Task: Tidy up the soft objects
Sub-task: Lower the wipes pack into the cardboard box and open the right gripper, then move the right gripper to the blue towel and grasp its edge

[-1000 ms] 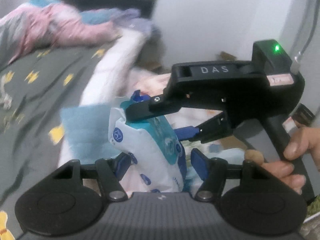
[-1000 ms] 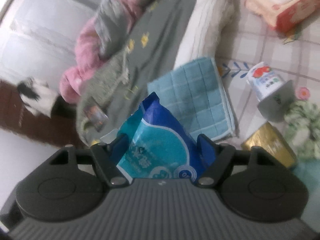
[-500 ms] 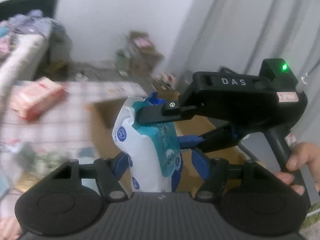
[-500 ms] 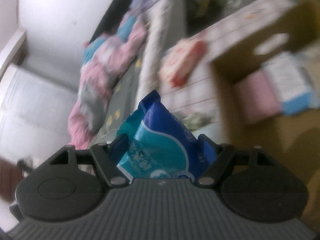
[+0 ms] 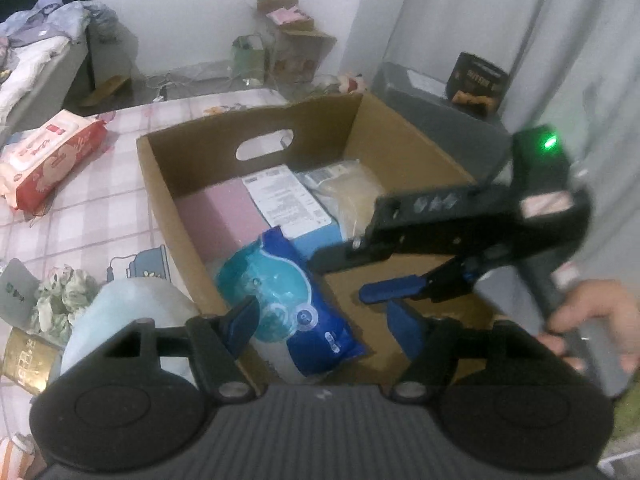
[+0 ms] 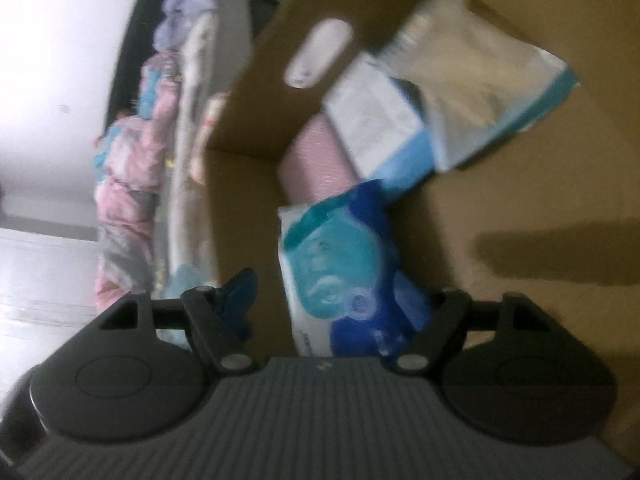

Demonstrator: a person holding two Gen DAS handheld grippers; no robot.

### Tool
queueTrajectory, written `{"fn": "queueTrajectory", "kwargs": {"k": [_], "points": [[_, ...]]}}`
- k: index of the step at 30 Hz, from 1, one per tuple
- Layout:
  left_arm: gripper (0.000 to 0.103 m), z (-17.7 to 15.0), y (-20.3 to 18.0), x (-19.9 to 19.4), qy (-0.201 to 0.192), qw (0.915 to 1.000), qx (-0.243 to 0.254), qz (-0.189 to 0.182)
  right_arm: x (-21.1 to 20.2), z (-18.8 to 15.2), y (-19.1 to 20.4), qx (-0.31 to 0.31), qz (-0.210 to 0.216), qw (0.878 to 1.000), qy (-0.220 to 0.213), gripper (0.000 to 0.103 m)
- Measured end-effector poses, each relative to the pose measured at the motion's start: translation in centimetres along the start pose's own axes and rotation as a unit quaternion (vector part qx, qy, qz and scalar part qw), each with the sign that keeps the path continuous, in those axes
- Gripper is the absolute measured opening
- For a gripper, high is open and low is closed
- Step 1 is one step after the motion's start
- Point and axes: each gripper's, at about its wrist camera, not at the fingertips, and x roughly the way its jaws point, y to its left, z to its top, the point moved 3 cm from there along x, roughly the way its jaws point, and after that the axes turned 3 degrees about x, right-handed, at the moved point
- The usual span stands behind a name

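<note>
Pack (image 5: 288,300): in box (image 5: 168,216), at 6 o'clock.
Left claw (image 5: 324,320): opening, pack loose between fingers.
Right claw (image 6: 340,304): wide, nothing gripped.

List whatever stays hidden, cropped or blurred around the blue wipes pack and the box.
- Blue wipes pack: lower end hidden behind the camera mount in both views.
- Left tool: opening; whether a finger touches the pack is unclear.
- Right tool: right finger hidden behind the pack.
- Cardboard box: right wrist view motion-blurred, labels unreadable.
- Gold packet: cut off by the left edge.
</note>
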Motion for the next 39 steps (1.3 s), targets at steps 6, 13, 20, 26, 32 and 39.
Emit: {"fn": "queueTrajectory", "kwargs": {"k": [6, 13, 20, 26, 32, 39], "points": [[0.075, -0.1, 1.0, -3.3, -0.035, 0.9993, 0.006, 0.015, 1.8, 0.6, -0.9, -0.021, -0.027, 0.999, -0.006, 0.068], [0.077, -1.6, 3.7, -7.6, -0.076, 0.9959, -0.016, 0.047, 3.8, 0.1, 0.7, -0.035, -0.018, 0.999, 0.020, 0.054], [0.078, -5.4, 8.3, -12.2, -0.108, 0.9874, -0.062, 0.097, 2.7, -0.7, 3.2, -0.079, -0.035, 0.996, 0.011, 0.059], [0.079, -9.7, 13.6, -16.1, -0.138, 0.9695, -0.105, 0.173, -1.6, -1.6, 7.4, -0.151, -0.059, 0.986, -0.040, 0.068], [0.077, -12.3, 19.3, -18.9, -0.157, 0.9485, -0.147, 0.232, -0.6, -4.7, 16.9, -0.226, 0.004, 0.974, -0.026, 0.073], [0.060, -13.4, 23.9, -19.0, -0.150, 0.9409, -0.168, 0.252, 10.4, -10.4, 27.2, -0.259, 0.085, 0.958, 0.094, 0.075]]}}
